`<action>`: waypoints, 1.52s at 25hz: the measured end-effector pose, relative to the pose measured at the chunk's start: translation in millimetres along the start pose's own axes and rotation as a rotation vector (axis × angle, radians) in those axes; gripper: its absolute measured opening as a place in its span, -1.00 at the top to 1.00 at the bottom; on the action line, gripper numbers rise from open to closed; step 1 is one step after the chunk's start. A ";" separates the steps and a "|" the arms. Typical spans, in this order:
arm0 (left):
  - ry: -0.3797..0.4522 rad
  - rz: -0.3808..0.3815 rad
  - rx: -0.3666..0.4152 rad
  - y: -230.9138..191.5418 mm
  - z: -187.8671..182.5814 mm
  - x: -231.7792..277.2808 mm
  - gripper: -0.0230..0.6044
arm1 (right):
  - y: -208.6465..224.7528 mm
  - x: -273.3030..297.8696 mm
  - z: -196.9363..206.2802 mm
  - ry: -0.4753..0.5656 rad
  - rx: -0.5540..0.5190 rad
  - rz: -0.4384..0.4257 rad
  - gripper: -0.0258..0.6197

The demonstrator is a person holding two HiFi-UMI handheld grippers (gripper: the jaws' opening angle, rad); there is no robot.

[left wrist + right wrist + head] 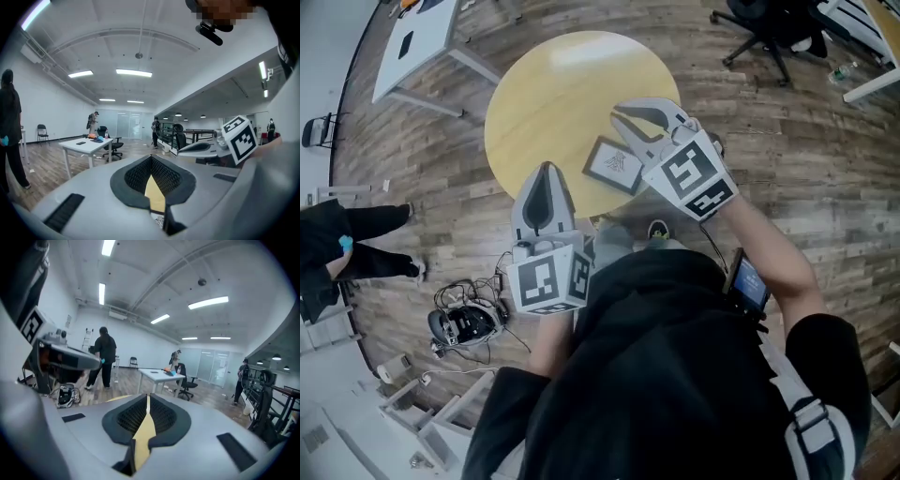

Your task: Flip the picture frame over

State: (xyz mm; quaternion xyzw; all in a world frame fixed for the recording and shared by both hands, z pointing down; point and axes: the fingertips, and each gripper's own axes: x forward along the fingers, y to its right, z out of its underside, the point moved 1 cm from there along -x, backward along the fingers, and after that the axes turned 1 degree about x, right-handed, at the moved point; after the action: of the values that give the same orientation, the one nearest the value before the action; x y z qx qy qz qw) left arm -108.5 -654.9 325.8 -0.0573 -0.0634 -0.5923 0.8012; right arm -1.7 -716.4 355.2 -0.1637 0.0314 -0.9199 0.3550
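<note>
Picture frame [612, 165] lies flat on the round yellow tabletop [572, 84], near the tabletop's lower right edge in the head view. It shows a dark border, a pale mat and a small dark graphic in the middle. Neither gripper holds it.

The right gripper [619, 112] sits at the frame's upper right in the head view. Its body overlaps the frame's right side, and its tips point toward the upper left, over bare tabletop just above the frame. In the right gripper view [148, 395] the fingers [164, 416] are clenched tip to tip. Only a thin yellow slit of tabletop shows between them, with nothing gripped.

The left gripper [547, 166] is at the frame's left in the head view, near it but apart, with its tips over the tabletop's lower edge. In the left gripper view [151, 157] its fingers [136, 178] also meet at the tip and are empty. The wedge-shaped gap behind the tip shows yellow tabletop, and a corner of the picture frame [160, 221] shows low in the picture. So the frame lies below and between the two grippers, closer to the right one.

Around them, a wood-plank floor [787, 141] carries a white table [417, 37] at upper left and an office chair [764, 33] at upper right. Cables [464, 323] lie at lower left, and a person [337, 248] stands at the left edge.
</note>
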 end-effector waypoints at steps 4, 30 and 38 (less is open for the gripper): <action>0.062 0.031 -0.009 18.0 -30.4 1.5 0.86 | 26.5 -56.4 -57.8 0.156 0.090 0.092 0.85; 0.079 0.037 -0.001 36.1 -55.9 -16.4 0.86 | 52.1 -122.4 -87.3 0.307 0.329 0.188 0.86; 0.072 0.044 -0.002 40.4 -53.5 -11.1 0.86 | 66.8 -139.8 -87.9 0.301 0.305 0.234 0.86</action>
State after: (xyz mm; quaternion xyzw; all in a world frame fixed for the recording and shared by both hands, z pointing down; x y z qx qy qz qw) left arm -71.2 -641.6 270.5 -0.0379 -0.0325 -0.5761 0.8158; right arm 109.9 -678.7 221.6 0.0355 -0.0366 -0.8807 0.4709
